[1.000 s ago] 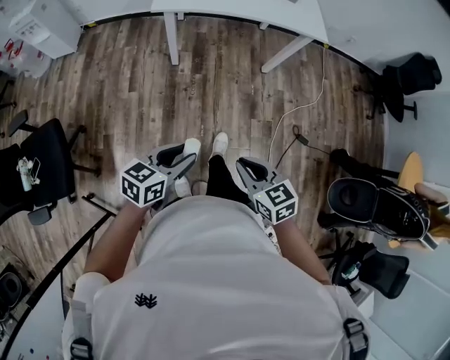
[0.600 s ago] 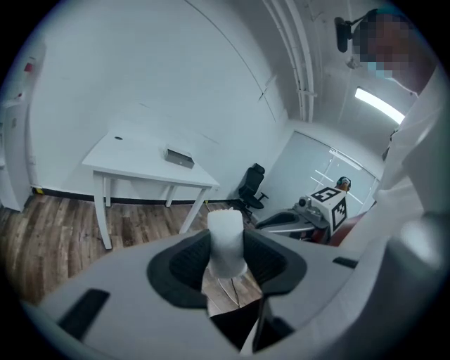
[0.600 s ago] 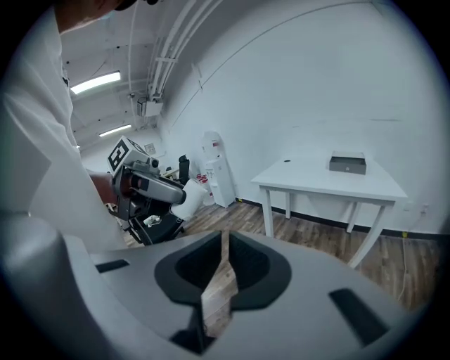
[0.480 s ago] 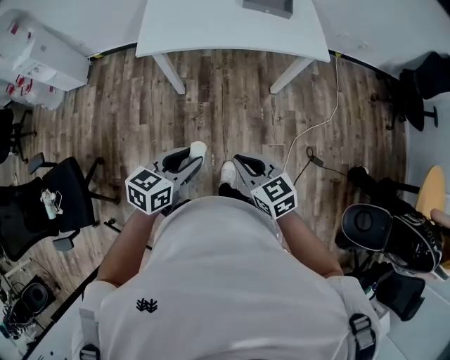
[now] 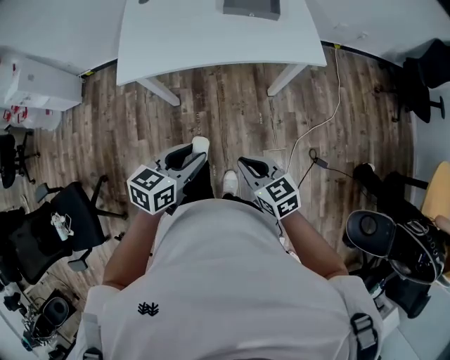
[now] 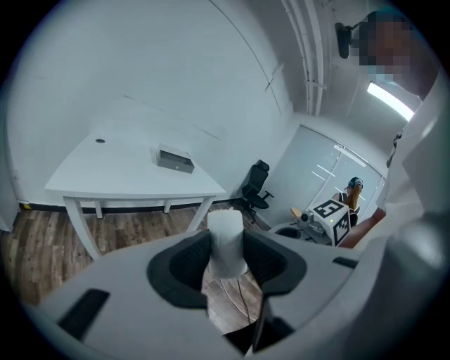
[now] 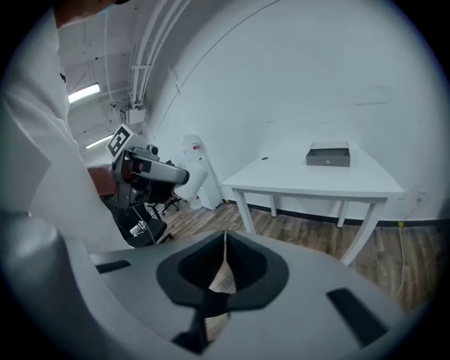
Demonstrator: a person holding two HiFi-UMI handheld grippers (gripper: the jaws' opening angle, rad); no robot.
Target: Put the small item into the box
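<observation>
Both of the person's forearms are bent and held close in front of the torso, level with each other, with the 2 grippers side by side and pointing forward over the wood floor (image 5: 232, 105) toward the white bench (image 5: 211, 39).

The left gripper (image 5: 188, 159) has its jaws clamped on the small white item (image 6: 226, 242), which stands upright between the pads. The right gripper (image 5: 252, 171) has its jaws closed together on nothing, leaving only a thin seam between the pads in the right gripper view (image 7: 223, 266).

The grey box (image 5: 251, 8) sits on the bench, well apart from both grippers. In the head view it is cut off by the top edge of the frame.

From the head view the hands are hidden behind the marker cubes (image 5: 151, 190), and only the top end of the item (image 5: 200, 145) pokes past the jaws. The grip itself shows only in the left gripper view, where the item's lower end is hidden by the gripper body.

The 2 gripper views show the whole box (image 6: 175, 161) (image 7: 328, 156) on the bench top and the bench legs (image 6: 79, 225). The head view alone shows the cable (image 5: 320, 126) trailing across the floor and the office chair (image 5: 49, 235) on the person's left.
</observation>
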